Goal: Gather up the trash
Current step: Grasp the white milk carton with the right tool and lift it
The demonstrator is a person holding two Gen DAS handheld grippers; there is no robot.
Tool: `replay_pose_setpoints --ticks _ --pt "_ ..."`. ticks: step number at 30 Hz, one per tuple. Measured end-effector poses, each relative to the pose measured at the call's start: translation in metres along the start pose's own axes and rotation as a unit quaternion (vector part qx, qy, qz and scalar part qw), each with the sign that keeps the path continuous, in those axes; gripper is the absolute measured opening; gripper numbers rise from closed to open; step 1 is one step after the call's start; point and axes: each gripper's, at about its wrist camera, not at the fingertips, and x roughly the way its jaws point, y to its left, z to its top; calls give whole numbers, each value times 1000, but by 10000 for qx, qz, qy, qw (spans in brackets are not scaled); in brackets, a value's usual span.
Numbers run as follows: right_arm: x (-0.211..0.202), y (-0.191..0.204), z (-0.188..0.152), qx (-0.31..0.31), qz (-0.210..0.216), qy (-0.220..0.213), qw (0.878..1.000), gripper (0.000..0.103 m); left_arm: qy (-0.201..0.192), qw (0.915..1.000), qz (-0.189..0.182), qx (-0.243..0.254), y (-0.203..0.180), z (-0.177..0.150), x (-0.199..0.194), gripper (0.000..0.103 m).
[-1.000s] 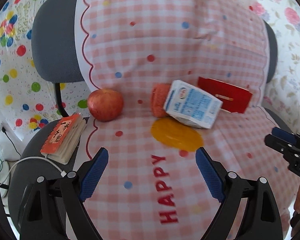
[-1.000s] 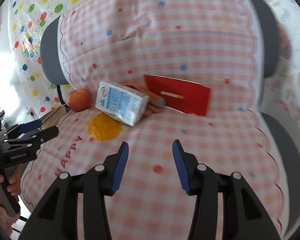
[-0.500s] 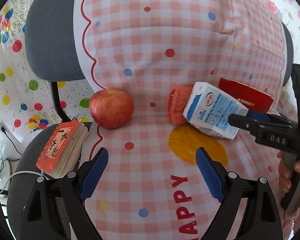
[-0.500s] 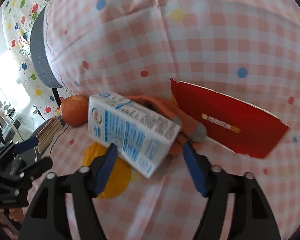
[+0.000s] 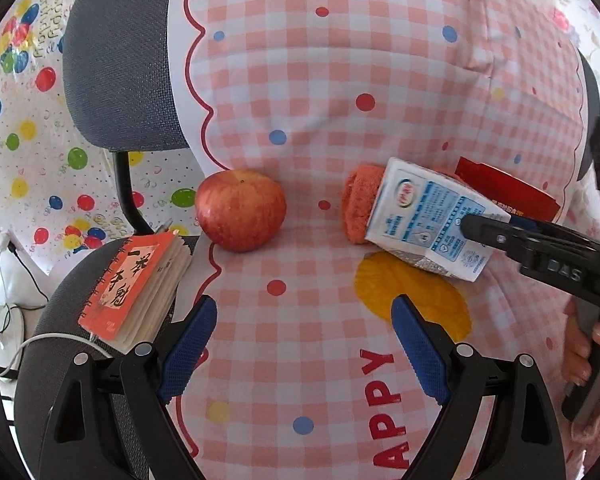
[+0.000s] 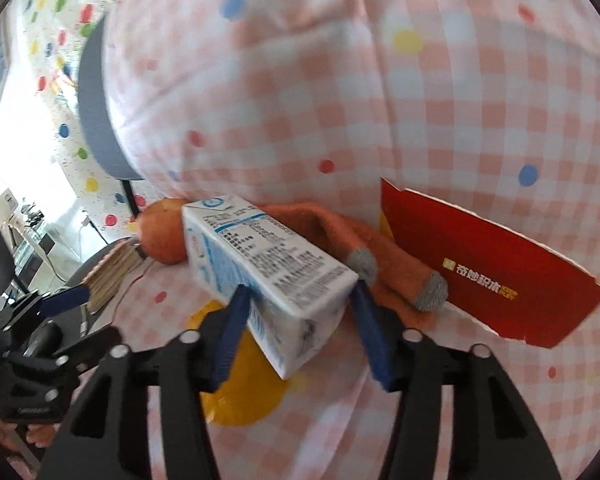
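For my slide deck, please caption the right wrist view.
Right gripper closing around a milk carton lying on the pink checked cloth.

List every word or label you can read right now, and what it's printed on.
"APPY", first letter cut off: checked cloth.
"DAS": right gripper, seen from the left wrist.
Black brush characters, notebook: not read.
Gold print, red envelope: not read.
Milk carton print: too small.

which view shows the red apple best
The left wrist view: the round red apple sits whole and sharp on the pink checked cloth, beside the orange-covered notebook. In the right wrist view the apple is blurred, and the white and blue milk carton covers much of it.
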Motion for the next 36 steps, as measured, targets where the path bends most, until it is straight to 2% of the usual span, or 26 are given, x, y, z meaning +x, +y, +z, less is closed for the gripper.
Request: replay_pose_setpoints --ticks 3,5,9,13,18,24,26,28,32,36 --pt "-23 11 -8 -164 47 -224 9996 43 -16 10000 -20 0 -1 -4 -7 88" --pt "-42 17 -13 -264 -86 -386 9989 43 -34 10000 -40 27 -4 -6 -12 88" --pt "-78 24 -24 -406 -853 -770 9925 42 -23 9997 -179 175 -18 -11 -16 88" --pt "-113 12 -43 -206 -1834 -1087 9768 42 29 9985 -410 371 -40 -15 -12 88" --pt "-129 -12 -72 97 -2500 -971 9633 41 294 9963 -658 459 -63 -12 6 88" --pt "-130 7 -97 -287 -2720 -851 9581 42 563 9959 -620 350 -82 -3 29 88" --pt "-124 13 -103 -369 -2502 -620 9655 42 607 9962 -490 388 -88 -1 35 88" --pt "-123 13 -111 -335 -2272 -467 9722 47 648 9962 -358 461 -93 2 42 88" --pt "-124 13 -115 -181 -2104 -447 9764 50 825 9947 -140 594 -98 5 58 86" --pt "-135 10 -114 28 -1914 -558 9799 55 825 9953 -349 376 -90 7 59 70"
